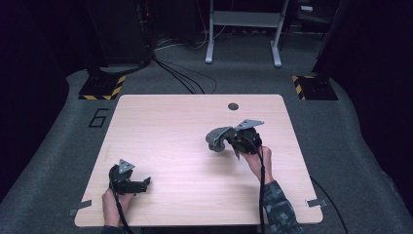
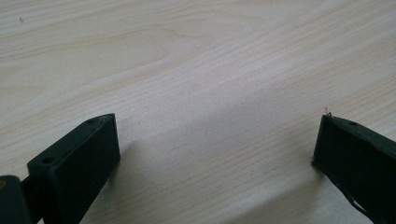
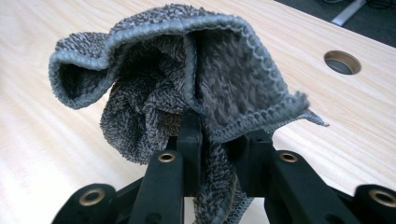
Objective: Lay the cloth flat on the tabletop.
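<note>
A crumpled grey terry cloth point(image 1: 217, 138) hangs above the middle-right of the wooden table point(image 1: 170, 126). My right gripper point(image 1: 233, 141) is shut on the grey cloth. In the right gripper view the cloth point(image 3: 187, 88) bunches up over the two black jaws, and the right gripper point(image 3: 219, 140) pinches its lower folds. My left gripper point(image 1: 145, 183) rests low near the table's front left, its jaws spread wide. In the left gripper view the left gripper point(image 2: 217, 140) has only bare wood between its fingers point(image 2: 84, 158).
A round cable hole point(image 1: 233, 106) sits near the table's far edge, and the same cable hole point(image 3: 342, 62) lies beyond the cloth. Tape strips mark the front corners. Black cables, a metal stand and striped floor bases lie past the table.
</note>
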The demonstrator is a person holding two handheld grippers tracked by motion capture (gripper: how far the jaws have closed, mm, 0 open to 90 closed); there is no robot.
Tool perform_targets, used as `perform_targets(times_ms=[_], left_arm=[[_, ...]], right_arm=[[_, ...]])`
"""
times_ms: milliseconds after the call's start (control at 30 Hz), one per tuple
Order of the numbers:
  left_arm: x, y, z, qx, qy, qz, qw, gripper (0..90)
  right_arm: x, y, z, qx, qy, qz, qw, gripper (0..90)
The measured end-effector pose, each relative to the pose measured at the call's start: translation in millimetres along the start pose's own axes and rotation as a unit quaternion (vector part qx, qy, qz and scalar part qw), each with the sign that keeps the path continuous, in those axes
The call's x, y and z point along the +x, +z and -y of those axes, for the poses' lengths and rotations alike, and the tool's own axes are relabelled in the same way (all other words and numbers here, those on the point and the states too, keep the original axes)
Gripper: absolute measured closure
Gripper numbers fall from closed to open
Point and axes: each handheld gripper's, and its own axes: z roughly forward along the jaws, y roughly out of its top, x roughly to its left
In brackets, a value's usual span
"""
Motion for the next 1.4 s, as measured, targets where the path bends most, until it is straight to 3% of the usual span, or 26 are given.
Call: perform_targets(times_ms=[167, 367, 700, 767, 867, 900, 967, 1000, 1033, 1200, 1233, 1367, 1400], left_arm=[[0.0, 0.0, 0.0, 0.0, 0.0, 0.0, 1.0, 0.3], [0.0, -0.1, 0.0, 0.0, 0.0, 0.0, 1.0, 0.3], [0.0, 0.0, 0.0, 0.0, 0.0, 0.0, 1.0, 0.3], [0.0, -0.1, 0.0, 0.0, 0.0, 0.0, 1.0, 0.4], [0.1, -0.2, -0.2, 0.001, 0.0, 0.0, 1.0, 0.4], [-3.3, 1.0, -0.8, -0.001, -0.007, -0.007, 1.0, 0.4], [-12.0, 1.7, -2.0, 0.001, -0.015, -0.014, 0.9998, 0.4], [-14.0, 3.3, -3.4, -0.001, -0.007, -0.01, 0.9999, 0.3], [-14.7, 4.0, -4.7, 0.002, -0.003, -0.002, 1.0, 0.4], [-15.9, 3.8, -12.7, 0.026, -0.002, -0.001, 0.9997, 1.9], [-18.6, 1.3, -15.7, 0.01, -0.012, 0.018, 0.9997, 2.0], [-27.4, -6.1, -23.8, -0.004, -0.005, 0.029, 0.9996, 2.7], [-35.1, -11.2, -30.7, -0.017, -0.001, 0.041, 0.999, 2.8]], right_arm=[[16.5, -13.3, 3.7, -0.01, -0.005, -0.017, 0.9998, 73.8], [38.8, -18.0, 16.5, 0.004, -0.018, -0.031, 0.9993, 73.4], [76.0, -7.7, 54.0, 0.042, -0.025, -0.066, 0.9966, 72.1], [83.9, 4.7, 63.5, 0.058, -0.031, -0.079, 0.9947, 64.8], [85.1, 9.8, 67.6, 0.064, -0.026, -0.081, 0.9943, 43.8], [84.3, 8.1, 68.1, 0.059, -0.018, -0.074, 0.9954, 34.1], [80.5, 2.7, 69.3, 0.043, -0.008, -0.063, 0.997, 23.2], [79.0, -1.1, 70.5, 0.039, -0.003, -0.066, 0.997, 19.4], [76.9, -4.2, 71.7, 0.035, -0.001, -0.071, 0.9968, 17.3], [69.6, -15.9, 79.9, 0.031, 0.009, -0.066, 0.9973, 15.2], [65.9, -21.1, 86.0, 0.028, 0.018, -0.063, 0.9975, 15.5], [60.5, -29.3, 95.0, 0.03, 0.03, -0.053, 0.9977, 16.0], [59.6, -30.5, 96.6, 0.029, 0.033, -0.052, 0.9977, 16.0]])
